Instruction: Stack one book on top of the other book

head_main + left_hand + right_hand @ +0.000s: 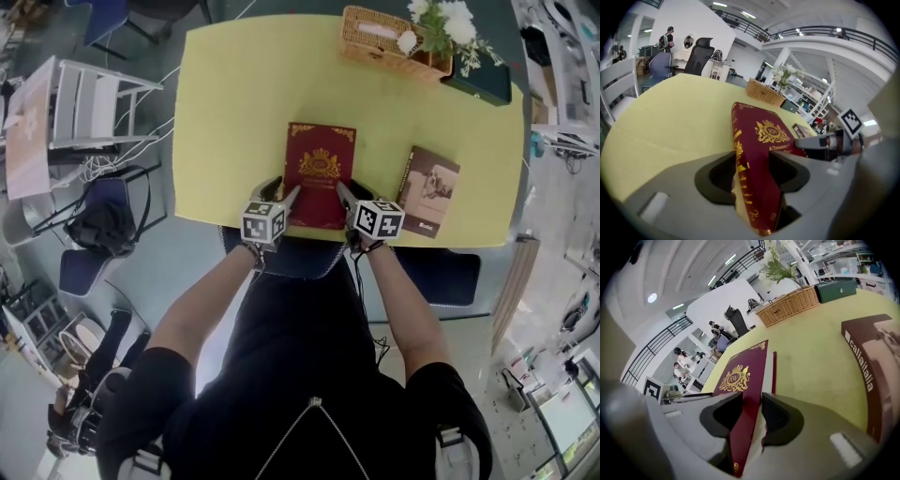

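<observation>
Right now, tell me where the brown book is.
In the head view the brown book lies flat on the yellow table near the person's edge, just right of the red book, apart from it.

The red book (320,175), closed with its gold crest facing up, lies at the table's (234,112) 6 o'clock edge. The brown book (429,191), closed with its photo cover up, lies flat at its 3 o'clock, apart and slightly skewed.

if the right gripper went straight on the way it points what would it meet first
The red book, already pinched between the right gripper's fingers; past it, probably the yellow table.
</observation>
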The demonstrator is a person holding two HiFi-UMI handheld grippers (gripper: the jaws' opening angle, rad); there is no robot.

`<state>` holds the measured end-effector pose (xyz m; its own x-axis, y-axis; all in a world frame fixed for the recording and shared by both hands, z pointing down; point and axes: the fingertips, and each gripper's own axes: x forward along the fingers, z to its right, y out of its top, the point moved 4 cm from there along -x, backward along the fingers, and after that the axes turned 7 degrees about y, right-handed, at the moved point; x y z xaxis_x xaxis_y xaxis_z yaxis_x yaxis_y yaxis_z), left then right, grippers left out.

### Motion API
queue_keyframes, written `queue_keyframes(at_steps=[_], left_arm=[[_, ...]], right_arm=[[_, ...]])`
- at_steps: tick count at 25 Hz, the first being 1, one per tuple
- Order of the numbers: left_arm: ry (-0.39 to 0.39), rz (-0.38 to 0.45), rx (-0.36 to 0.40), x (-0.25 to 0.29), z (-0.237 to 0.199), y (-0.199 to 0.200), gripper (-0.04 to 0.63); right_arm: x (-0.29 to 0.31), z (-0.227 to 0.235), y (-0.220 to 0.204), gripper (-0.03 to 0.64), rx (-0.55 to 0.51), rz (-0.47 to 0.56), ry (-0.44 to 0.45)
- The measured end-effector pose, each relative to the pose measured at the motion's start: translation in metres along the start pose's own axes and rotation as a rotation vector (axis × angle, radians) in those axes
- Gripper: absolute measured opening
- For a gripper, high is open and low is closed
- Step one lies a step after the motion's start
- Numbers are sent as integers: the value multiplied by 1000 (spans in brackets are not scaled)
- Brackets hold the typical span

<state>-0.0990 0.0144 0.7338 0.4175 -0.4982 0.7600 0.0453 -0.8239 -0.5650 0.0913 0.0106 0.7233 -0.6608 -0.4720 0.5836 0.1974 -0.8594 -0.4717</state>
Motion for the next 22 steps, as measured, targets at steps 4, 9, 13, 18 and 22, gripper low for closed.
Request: queue_keyframes(at_steps=[4,9,13,18,22], left_arm=[[63,19,-23,-22,-7,12,237],[47,84,-8,-64,-17,37,196],[11,120,-61,-113,-21,45,52],[-86,150,-134,-156,-11,48,8],[-136,166,-162,-178,-15,47,8]], right_arm=[[-15,2,-1,134,-43,43,-57],[-49,-18,22,133,-105,121,-111],[-70,-67,25,69,-166,157,-79],[-80,-142,2,5,-245,162,-30],[-68,-188,-24,5,-331,109,-25]])
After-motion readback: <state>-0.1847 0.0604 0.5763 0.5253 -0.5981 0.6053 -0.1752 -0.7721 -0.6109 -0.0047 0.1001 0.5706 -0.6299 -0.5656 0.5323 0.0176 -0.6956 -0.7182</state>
